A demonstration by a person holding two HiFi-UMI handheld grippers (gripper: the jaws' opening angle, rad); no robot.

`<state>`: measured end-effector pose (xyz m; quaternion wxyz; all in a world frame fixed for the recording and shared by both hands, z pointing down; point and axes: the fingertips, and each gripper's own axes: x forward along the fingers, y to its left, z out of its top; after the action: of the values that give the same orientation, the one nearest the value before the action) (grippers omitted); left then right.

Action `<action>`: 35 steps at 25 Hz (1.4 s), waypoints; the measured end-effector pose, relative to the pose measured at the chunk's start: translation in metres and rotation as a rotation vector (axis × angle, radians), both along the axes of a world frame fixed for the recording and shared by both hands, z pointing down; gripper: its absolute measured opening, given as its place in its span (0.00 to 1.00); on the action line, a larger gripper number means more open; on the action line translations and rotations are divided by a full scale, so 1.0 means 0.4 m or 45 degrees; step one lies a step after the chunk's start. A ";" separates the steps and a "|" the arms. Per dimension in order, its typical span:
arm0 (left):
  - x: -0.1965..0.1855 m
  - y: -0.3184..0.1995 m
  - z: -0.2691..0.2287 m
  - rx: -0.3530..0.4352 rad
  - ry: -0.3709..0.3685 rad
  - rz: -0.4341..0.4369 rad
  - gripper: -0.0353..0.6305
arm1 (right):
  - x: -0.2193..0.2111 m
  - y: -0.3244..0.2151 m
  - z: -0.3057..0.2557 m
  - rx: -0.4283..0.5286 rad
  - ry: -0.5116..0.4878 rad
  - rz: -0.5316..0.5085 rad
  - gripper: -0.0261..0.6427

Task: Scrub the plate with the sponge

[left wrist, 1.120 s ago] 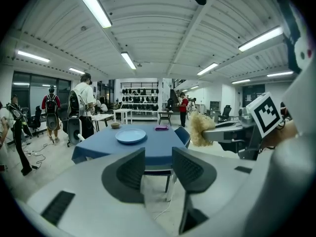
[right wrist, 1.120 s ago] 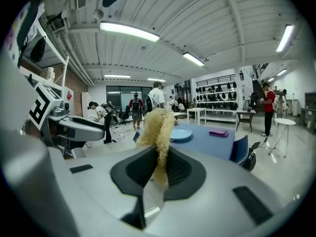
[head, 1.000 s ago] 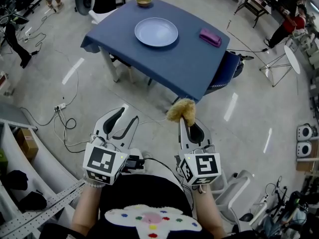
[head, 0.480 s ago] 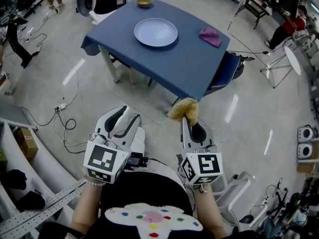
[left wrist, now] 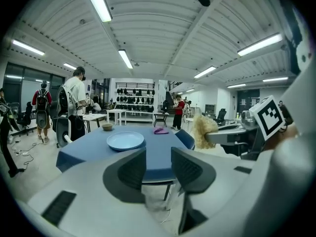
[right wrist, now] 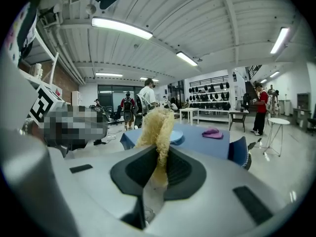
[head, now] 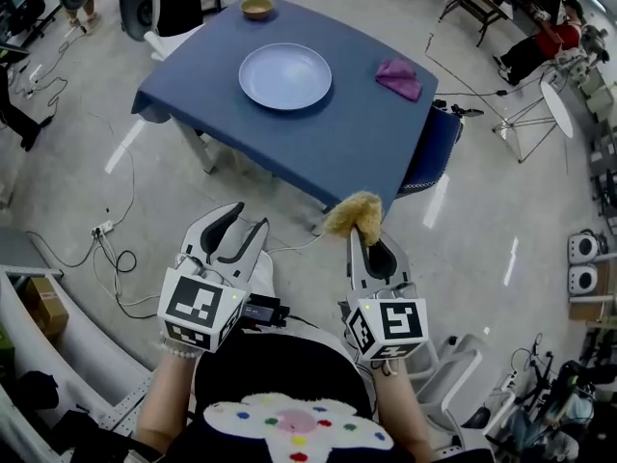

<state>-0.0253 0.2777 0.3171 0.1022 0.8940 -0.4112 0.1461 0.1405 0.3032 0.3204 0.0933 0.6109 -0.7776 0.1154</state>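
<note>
Right tongs (head: pixel 357 235) clamped on sponge (head: pixel 352 214) | left tongs (head: pixel 243 224) empty, jaws apart, just narrowing | step: approach | next: bring sponge onto plate (head: pixel 285 76), well ahead

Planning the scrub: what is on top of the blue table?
On the table: a plate, a bowl at its far edge, a purple cloth. Anything beneath them is covered; the bowl's inside is too small to tell.
</note>
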 end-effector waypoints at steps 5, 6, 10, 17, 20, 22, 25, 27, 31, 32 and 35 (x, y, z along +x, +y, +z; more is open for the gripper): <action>-0.001 -0.145 0.004 -0.040 0.003 0.042 0.28 | -0.010 -0.142 -0.022 -0.012 0.014 0.023 0.10; -0.002 -0.178 0.005 -0.047 0.004 0.050 0.28 | -0.013 -0.175 -0.024 -0.013 0.018 0.027 0.10; -0.006 -0.309 0.011 -0.085 0.010 0.079 0.28 | -0.020 -0.298 -0.018 -0.043 0.012 0.058 0.10; -0.016 -0.507 0.048 -0.178 0.019 0.114 0.28 | -0.035 -0.489 -0.008 -0.096 0.013 0.096 0.10; -0.030 -0.580 0.070 -0.221 0.044 0.108 0.28 | -0.044 -0.557 -0.001 -0.114 0.024 0.104 0.10; -0.041 -0.622 0.085 -0.248 0.066 0.103 0.28 | -0.048 -0.593 0.005 -0.125 0.035 0.114 0.10; -0.056 -0.670 0.106 -0.290 0.093 0.100 0.28 | -0.054 -0.632 0.015 -0.142 0.045 0.131 0.10; -0.062 -0.696 0.123 -0.317 0.100 0.101 0.28 | -0.057 -0.650 0.022 -0.158 0.050 0.138 0.10; -0.053 -0.729 0.167 -0.365 0.082 0.119 0.28 | -0.054 -0.674 0.042 -0.195 0.068 0.140 0.10; -0.054 -0.736 0.177 -0.376 0.080 0.115 0.28 | -0.056 -0.680 0.046 -0.200 0.071 0.138 0.10; -0.057 -0.759 0.200 -0.412 0.091 0.082 0.28 | -0.060 -0.700 0.054 -0.213 0.080 0.122 0.10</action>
<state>-0.0482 -0.0261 0.3972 0.2546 0.8832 -0.3494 0.1818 0.1166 0.0230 0.3421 0.1628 0.6409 -0.7318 0.1650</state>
